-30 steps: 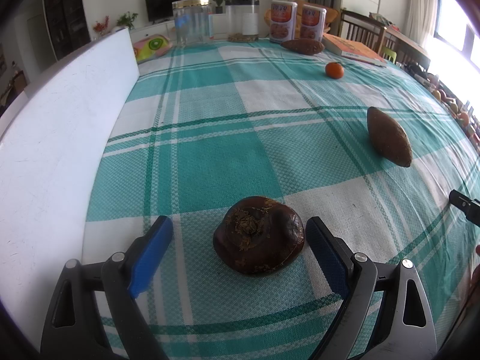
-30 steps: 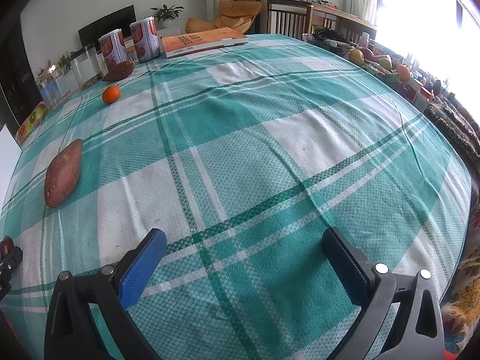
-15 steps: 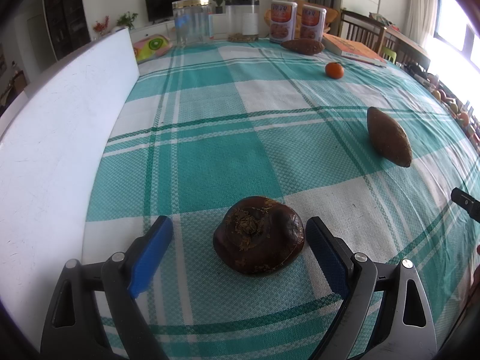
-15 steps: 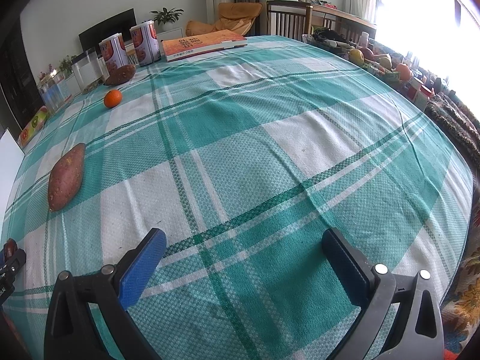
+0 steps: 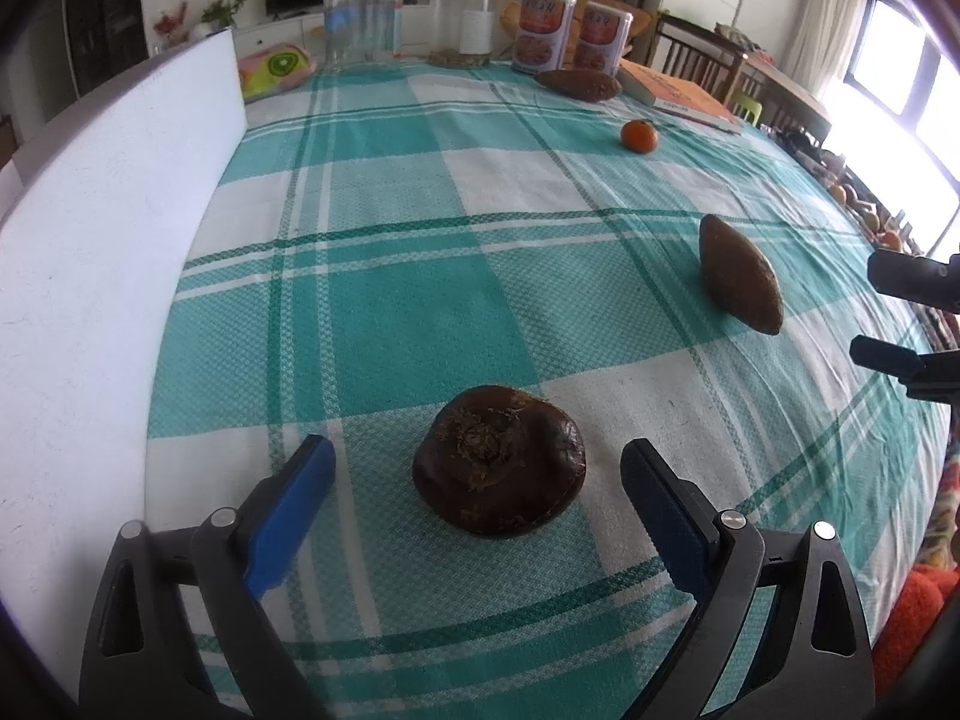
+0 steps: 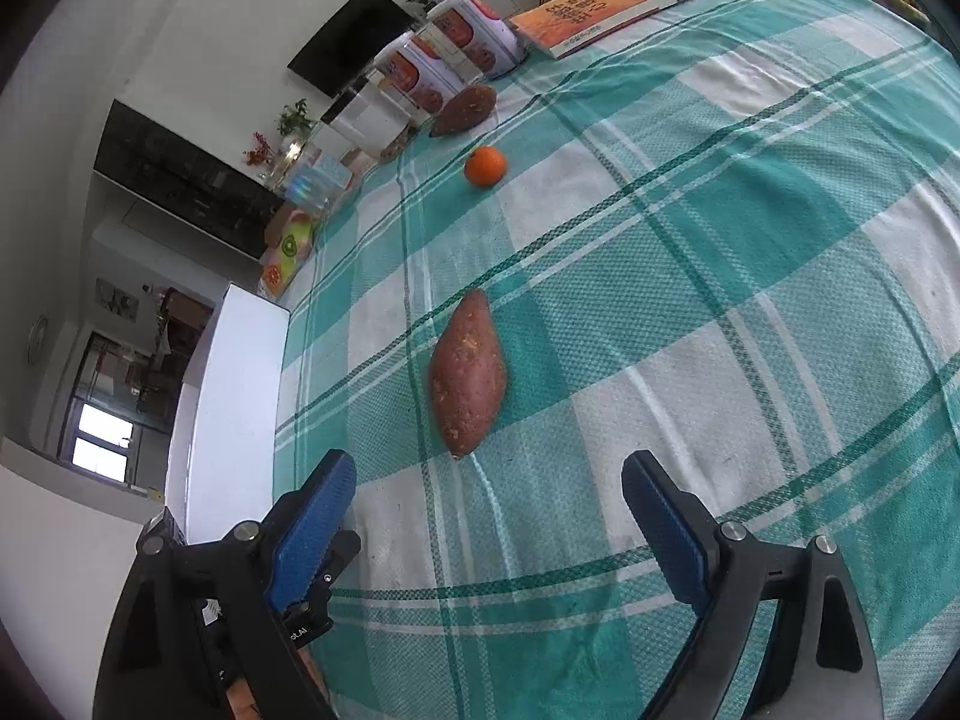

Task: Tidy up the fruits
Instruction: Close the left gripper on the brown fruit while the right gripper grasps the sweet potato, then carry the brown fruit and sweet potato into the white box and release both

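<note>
A dark brown, wrinkled round fruit (image 5: 498, 459) lies on the teal checked tablecloth (image 5: 390, 312). My left gripper (image 5: 474, 453) straddles it with its jaws opening, and the blue pads (image 5: 288, 516) stand clear of the fruit on both sides. My right gripper (image 6: 487, 463) points at a reddish sweet potato (image 6: 468, 372); its jaws are closing, and only the potato's near tip reaches the line of the fingertips, untouched. The left wrist view shows that sweet potato (image 5: 741, 282) with the right gripper (image 5: 882, 315) at the right edge. A small orange (image 6: 485, 166) lies farther back.
A second sweet potato (image 5: 578, 85) lies by two printed cans (image 5: 543, 30) and an orange book (image 5: 678, 97) at the far edge. A white board (image 5: 108, 240) stands along the left side. Clear jars (image 5: 360, 21) and a fruit-print pouch (image 5: 273, 66) sit at the back left.
The right wrist view has swung left and tilted, so the sweet potato now lies straight ahead of it, and its jaws stand narrower. The left jaws have widened slightly around the dark fruit.
</note>
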